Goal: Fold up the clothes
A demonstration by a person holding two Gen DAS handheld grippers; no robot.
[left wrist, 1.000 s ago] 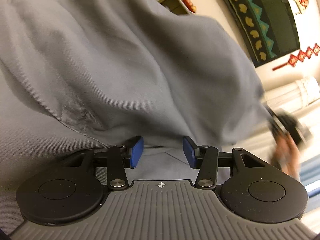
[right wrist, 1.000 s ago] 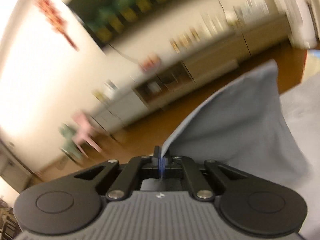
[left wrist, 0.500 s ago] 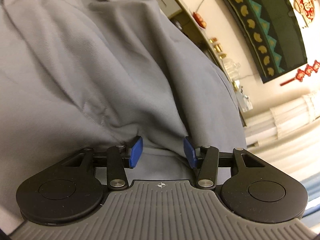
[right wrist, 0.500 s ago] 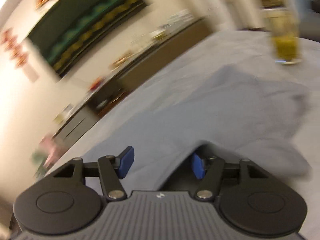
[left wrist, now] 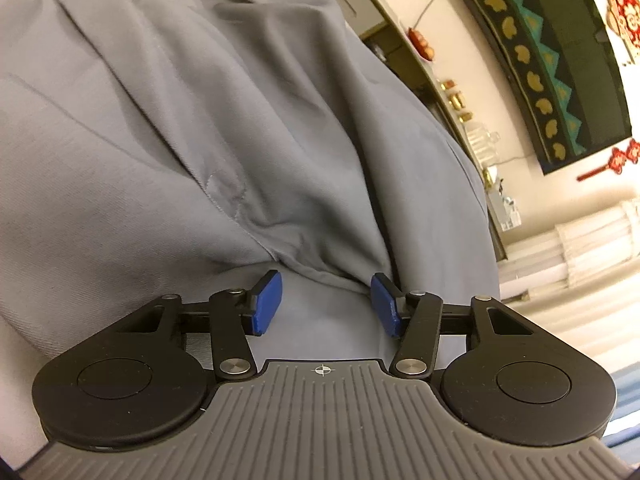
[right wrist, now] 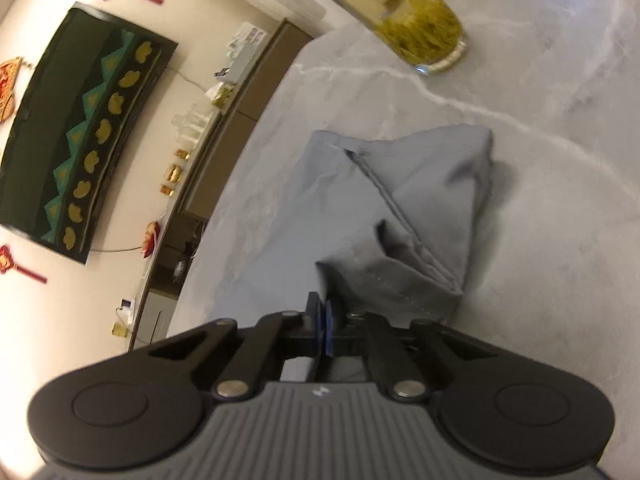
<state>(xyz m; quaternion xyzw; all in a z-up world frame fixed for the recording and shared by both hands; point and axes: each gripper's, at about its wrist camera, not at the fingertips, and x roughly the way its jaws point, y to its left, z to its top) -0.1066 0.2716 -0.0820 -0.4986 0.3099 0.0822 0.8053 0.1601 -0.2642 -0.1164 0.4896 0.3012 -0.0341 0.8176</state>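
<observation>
Shirt (left wrist: 208, 128) in grey cloth fills most of the left wrist view, lying on the marble table (right wrist: 540, 152). Its buttoned front edge sits at the top left of that view, and long creases run from there down toward the left gripper (left wrist: 326, 304), so the garment's long axis runs roughly away from that gripper. A gathered fold of the shirt bunches just beyond the blue pads (left wrist: 267, 302), with more grey cloth lying flat between them; the left jaws stand apart and neither pad clearly presses the cloth.

In the right wrist view a folded part of the shirt lies on the table, tapering away from the right gripper (right wrist: 325, 330) toward a blunt corner that points at the glass of yellow-green tea (right wrist: 416, 28). A stitched seam runs along that same line, from near the gripper up to the far corner. The glass stands well apart from the cloth, beyond that corner. The right jaws are closed, having just opened and shut again; the pads meet right beside the cloth's near edge, and I cannot tell whether any cloth is pinched between them.
</observation>
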